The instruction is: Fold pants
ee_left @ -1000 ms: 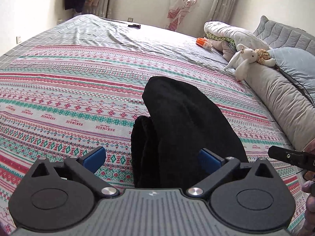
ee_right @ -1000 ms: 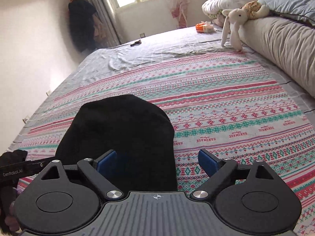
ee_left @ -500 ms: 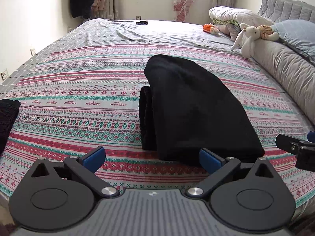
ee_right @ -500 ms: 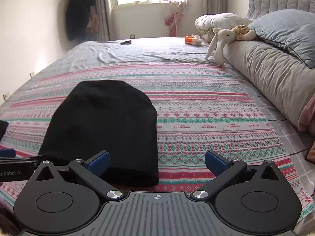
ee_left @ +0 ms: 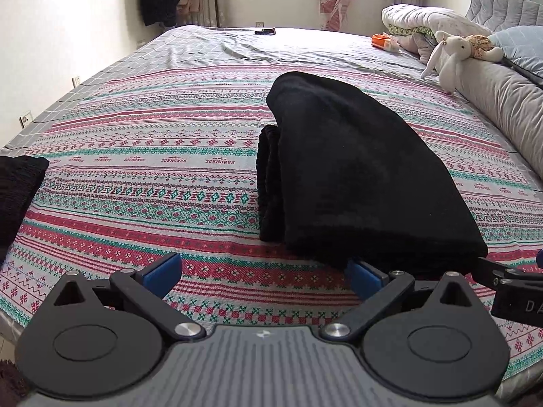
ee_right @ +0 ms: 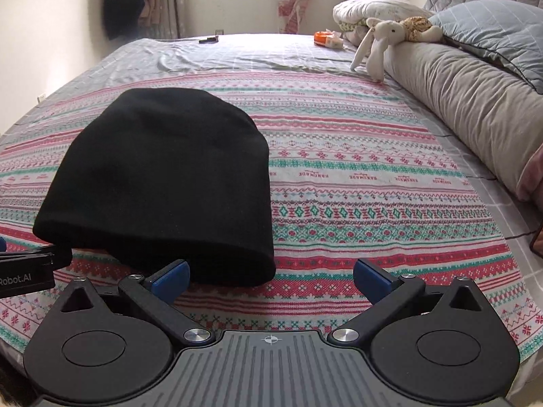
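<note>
Currently the folded black fleece pants (ee_left: 359,176) lie as a thick bundle on the striped pink, teal and white patterned blanket (ee_left: 152,183) that covers the near part of the bed. From the left wrist view the bundle shows stacked layers along its left edge; from the right wrist view its top surface is smooth and rounded at the far end.

Left gripper (ee_left: 263,271): blue-padded jaws spread wide, nothing clamped. Its right pad sits just at the near edge of the pants, its left pad over bare blanket.

Right gripper (ee_right: 269,278): jaws at full spread, nothing held. Its left pad is just beside the near right corner of the bundle; its right pad is over bare blanket. Whether either pad touches the fabric cannot be told.

Each gripper's black body shows at the edge of the other's view, so both sit close together at the near end of the pants.

Other items: another dark garment (ee_left: 17,196) at the blanket's left edge; a white stuffed rabbit (ee_right: 376,45) on the long grey-beige bolster (ee_right: 468,101) along the right side; grey checked sheet (ee_left: 271,51) beyond the blanket.
</note>
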{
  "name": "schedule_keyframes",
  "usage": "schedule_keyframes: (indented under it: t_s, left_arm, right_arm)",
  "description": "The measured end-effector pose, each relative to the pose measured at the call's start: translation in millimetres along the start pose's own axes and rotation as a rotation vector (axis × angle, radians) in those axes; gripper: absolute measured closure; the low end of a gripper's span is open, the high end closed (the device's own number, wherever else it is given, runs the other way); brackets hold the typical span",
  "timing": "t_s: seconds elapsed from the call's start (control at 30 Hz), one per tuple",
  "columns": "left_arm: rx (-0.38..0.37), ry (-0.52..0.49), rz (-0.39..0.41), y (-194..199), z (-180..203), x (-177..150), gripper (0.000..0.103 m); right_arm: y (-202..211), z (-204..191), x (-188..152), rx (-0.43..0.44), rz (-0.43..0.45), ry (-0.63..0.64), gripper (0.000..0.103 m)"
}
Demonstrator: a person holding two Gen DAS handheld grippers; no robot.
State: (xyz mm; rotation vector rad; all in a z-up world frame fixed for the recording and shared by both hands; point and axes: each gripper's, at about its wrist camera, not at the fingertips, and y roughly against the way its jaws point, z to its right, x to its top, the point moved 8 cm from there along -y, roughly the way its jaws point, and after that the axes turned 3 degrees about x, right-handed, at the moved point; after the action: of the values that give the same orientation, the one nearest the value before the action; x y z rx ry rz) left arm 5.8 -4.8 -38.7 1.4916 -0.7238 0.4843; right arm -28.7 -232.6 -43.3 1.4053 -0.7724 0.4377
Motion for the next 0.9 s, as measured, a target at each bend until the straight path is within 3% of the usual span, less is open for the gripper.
schedule_keyframes:
  t_s: [0.2, 0.9]
  left_arm:
    - [0.008, -0.04, -0.001, 2, -1, -6, 0.0]
    - [-0.007, -0.048, -0.018, 2, 4, -11, 0.0]
  right_arm:
    - [-6, -1, -6, -0.011, -0.039, -0.02, 0.0]
    - [-6, 8, -8, -0.049, -0.024, -0.034, 0.0]
